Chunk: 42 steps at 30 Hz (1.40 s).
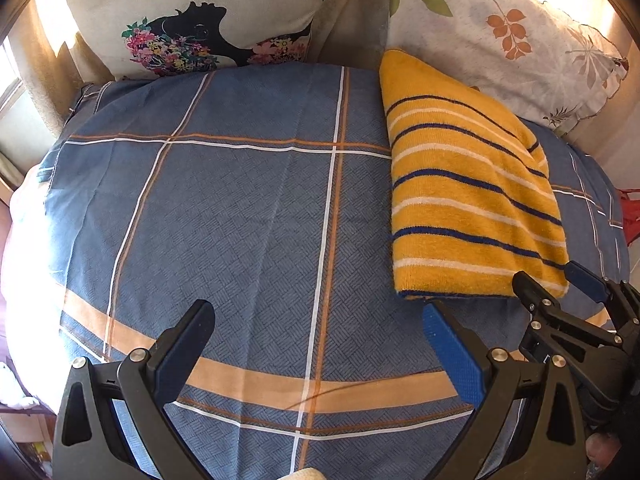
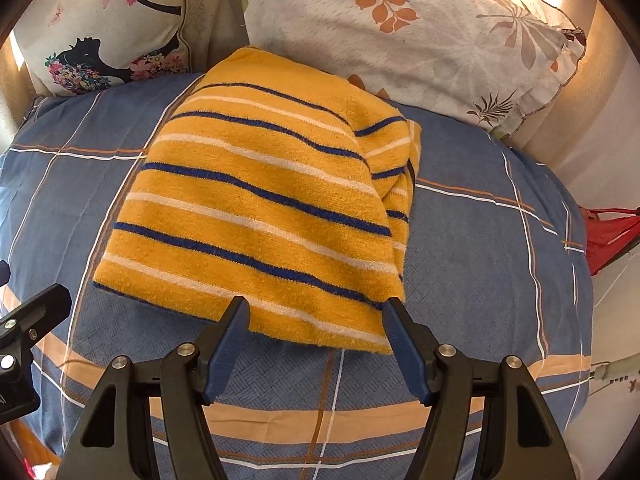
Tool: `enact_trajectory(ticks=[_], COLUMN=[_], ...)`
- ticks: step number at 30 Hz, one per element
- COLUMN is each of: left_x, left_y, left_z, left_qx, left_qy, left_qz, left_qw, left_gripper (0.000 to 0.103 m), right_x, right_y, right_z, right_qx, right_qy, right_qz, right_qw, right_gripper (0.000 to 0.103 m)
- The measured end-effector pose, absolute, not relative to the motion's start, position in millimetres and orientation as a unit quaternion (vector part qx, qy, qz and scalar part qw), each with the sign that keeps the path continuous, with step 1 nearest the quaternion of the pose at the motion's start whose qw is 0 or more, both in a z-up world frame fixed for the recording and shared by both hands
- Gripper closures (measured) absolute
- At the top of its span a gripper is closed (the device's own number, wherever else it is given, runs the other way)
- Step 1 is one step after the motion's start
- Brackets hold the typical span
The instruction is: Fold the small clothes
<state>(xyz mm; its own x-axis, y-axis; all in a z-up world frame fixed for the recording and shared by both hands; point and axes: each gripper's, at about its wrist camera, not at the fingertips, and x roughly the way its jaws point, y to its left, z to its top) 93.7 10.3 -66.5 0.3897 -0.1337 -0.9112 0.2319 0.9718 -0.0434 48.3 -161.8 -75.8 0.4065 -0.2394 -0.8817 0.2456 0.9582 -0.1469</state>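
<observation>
A folded yellow garment with blue and white stripes (image 1: 468,184) lies on the blue plaid bedsheet (image 1: 240,208), on the right in the left wrist view. It fills the middle of the right wrist view (image 2: 260,208). My left gripper (image 1: 316,316) is open and empty over bare sheet, left of the garment. My right gripper (image 2: 316,312) is open, its fingertips at the garment's near edge, holding nothing. It also shows in the left wrist view (image 1: 552,280) at the garment's near right corner.
A cushion printed with a black silhouette and flowers (image 1: 188,20) and a leaf-print pillow (image 2: 420,28) lean at the far end of the bed. A red object (image 2: 608,236) sits off the bed's right edge.
</observation>
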Motion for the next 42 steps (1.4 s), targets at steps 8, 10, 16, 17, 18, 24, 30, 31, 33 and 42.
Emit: enact_trajectory(ticks=[8, 10, 16, 17, 18, 24, 30, 31, 33, 42], left_x=[101, 102, 105, 105, 105, 106, 107, 107, 107, 109], left_y=[8, 7, 4, 3, 3, -1, -5, -5, -6, -6], left_z=[-74, -75, -82, -83, -84, -88, -91, -91, -92, -98], left_qx=[0.055, 0.057, 0.061, 0.062, 0.062, 0.064, 0.067, 0.068, 0.067, 0.063], left_qy=[0.547, 0.548, 0.552, 0.552, 0.552, 0.555, 0.55, 0.55, 0.55, 0.553], left_qz=[-0.126, -0.129, -0.134, -0.135, -0.136, -0.139, -0.137, -0.137, -0.136, -0.129], left_qw=[0.826, 0.824, 0.821, 0.82, 0.82, 0.817, 0.821, 0.821, 0.821, 0.82], left_gripper=[0.0, 0.0, 0.0, 0.0, 0.0, 0.0, 0.0, 0.0, 0.0, 0.0], right_x=[47, 47, 46, 46, 46, 45, 46, 46, 47, 48], right_y=[-165, -166, -168, -168, -168, -172, -172, -172, -173, -174], right_z=[-79, -79, -79, -79, -79, -78, -79, -79, -80, -81], right_qx=[0.027, 0.031, 0.037, 0.038, 0.039, 0.048, 0.05, 0.05, 0.051, 0.056], right_qy=[0.524, 0.524, 0.521, 0.52, 0.52, 0.516, 0.517, 0.517, 0.517, 0.515], right_qz=[-0.163, -0.167, -0.174, -0.175, -0.175, -0.183, -0.182, -0.182, -0.181, -0.173], right_qw=[0.835, 0.834, 0.835, 0.835, 0.835, 0.836, 0.835, 0.835, 0.835, 0.838], right_gripper=[0.03, 0.03, 0.03, 0.03, 0.03, 0.03, 0.03, 0.029, 0.029, 0.029])
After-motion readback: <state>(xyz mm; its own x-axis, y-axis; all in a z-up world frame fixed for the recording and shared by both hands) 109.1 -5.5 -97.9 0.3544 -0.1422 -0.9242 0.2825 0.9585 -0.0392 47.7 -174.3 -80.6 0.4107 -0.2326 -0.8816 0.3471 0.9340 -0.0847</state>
